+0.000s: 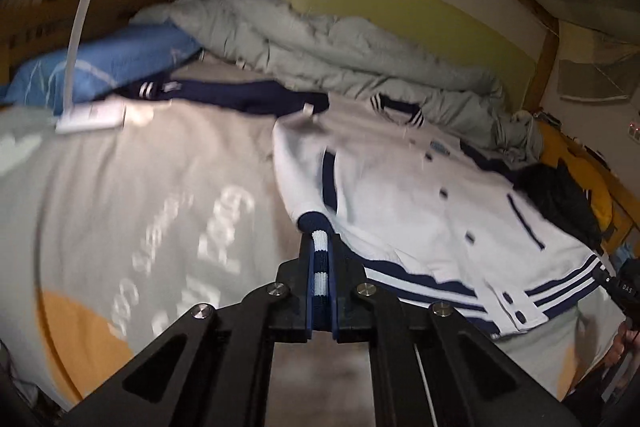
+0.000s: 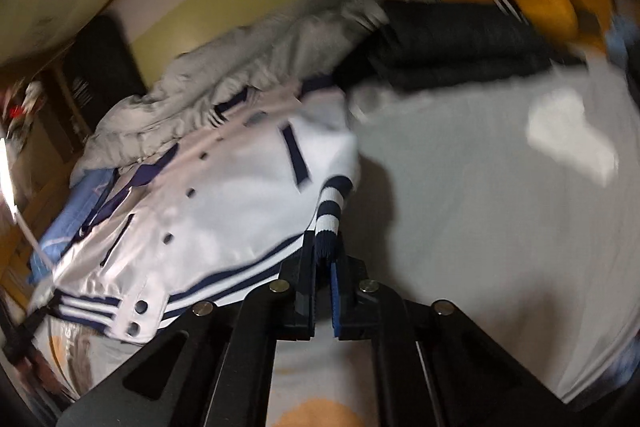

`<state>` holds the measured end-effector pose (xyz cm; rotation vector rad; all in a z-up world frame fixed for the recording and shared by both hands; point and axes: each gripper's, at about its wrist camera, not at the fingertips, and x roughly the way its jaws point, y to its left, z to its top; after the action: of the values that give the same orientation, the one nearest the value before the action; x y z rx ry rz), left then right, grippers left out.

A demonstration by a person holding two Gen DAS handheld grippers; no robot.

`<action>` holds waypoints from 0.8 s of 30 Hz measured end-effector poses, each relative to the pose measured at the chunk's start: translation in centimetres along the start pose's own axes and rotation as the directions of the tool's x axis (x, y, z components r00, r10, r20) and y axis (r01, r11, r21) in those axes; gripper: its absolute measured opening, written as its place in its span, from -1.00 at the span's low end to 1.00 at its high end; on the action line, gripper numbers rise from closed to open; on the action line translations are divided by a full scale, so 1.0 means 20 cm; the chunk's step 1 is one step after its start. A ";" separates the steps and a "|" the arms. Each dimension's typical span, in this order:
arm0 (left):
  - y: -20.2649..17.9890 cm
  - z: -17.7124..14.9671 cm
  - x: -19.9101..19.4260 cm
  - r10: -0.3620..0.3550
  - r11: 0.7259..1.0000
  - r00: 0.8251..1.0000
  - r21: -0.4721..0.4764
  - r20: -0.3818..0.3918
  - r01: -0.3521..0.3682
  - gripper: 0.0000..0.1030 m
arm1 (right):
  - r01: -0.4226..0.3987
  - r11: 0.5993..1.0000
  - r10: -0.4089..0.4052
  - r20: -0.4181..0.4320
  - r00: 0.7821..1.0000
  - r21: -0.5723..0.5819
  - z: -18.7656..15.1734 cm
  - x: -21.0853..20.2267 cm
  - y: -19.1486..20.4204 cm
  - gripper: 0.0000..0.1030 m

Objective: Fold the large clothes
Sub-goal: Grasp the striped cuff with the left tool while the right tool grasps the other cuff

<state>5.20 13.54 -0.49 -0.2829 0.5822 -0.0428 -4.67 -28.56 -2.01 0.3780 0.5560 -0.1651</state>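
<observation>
Grey bedsheet (image 1: 120,187) fills the lower left of the left wrist view, with a white varsity jacket (image 1: 400,195) spread buttoned across the centre and right. At the bottom centre of that view the left gripper (image 1: 319,267) is clamped on a navy-and-white striped cuff (image 1: 319,247), which sits pinched between its fingers. In the right wrist view the right gripper (image 2: 326,251) is closed on the other striped cuff (image 2: 330,211), with the jacket's body running up and to the left.

Both holds take only the ribbed ends of the sleeves, so a sharp pull could slide the knit out of the pads, or drag the whole jacket off line and crease the front. Uneven lifting would likely leave the sleeves crossing crookedly.

Room is tight along the upper edge: a rumpled grey duvet (image 1: 320,39) lies just beside the collar, a blue pillow (image 1: 100,67) and a white lamp base (image 1: 90,119) sit at upper left, and dark folded clothes (image 2: 460,43) crowd the upper right of the right wrist view. Open sheet lies lower left in the left view and right of centre in the right view.
</observation>
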 end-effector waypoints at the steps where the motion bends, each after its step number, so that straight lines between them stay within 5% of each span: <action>1: -0.03 0.08 0.02 0.019 1.000 1.000 0.021 -0.002 -0.019 -0.87 | 0.008 0.999 -0.008 0.007 1.000 -0.032 0.05 0.00 0.03 -0.91; 7: -0.10 0.31 0.29 0.155 0.982 0.987 0.119 -0.049 -0.148 -0.87 | -0.012 1.000 0.011 -0.068 0.998 -0.023 0.46 0.22 0.05 -0.91; 13: -0.09 0.32 0.80 0.248 0.963 0.956 0.146 -0.157 -0.226 -0.87 | 0.094 0.994 -0.101 -0.145 0.984 -0.053 0.54 0.69 0.09 -0.91; 15: -0.08 0.29 0.92 0.253 0.963 0.948 0.147 -0.192 -0.227 -0.87 | 0.102 0.994 -0.109 -0.156 0.982 -0.048 0.52 0.80 0.08 -0.91; 18: -0.07 0.26 0.96 0.222 0.967 0.960 0.166 -0.172 -0.193 -0.85 | 0.082 0.994 -0.094 -0.178 0.980 -0.075 0.51 0.89 0.06 -0.89; 21: -0.05 0.27 0.92 0.176 0.977 0.969 0.155 -0.174 -0.149 -0.74 | 0.042 0.997 -0.055 -0.193 0.980 -0.071 0.54 0.90 0.03 -0.59; 23: -0.05 0.29 0.85 0.150 0.982 0.975 0.138 -0.165 -0.128 -0.32 | 0.042 0.997 -0.053 -0.163 0.985 -0.067 0.56 0.85 0.03 0.02; 24: -0.05 0.30 0.80 0.158 0.980 0.977 0.141 -0.146 -0.138 0.40 | 0.063 0.995 -0.073 -0.132 0.989 -0.076 0.57 0.82 0.04 0.40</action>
<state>21.85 12.18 -4.03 -0.1084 0.7518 0.0414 14.78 -33.16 -1.77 0.3023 0.7068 -0.1856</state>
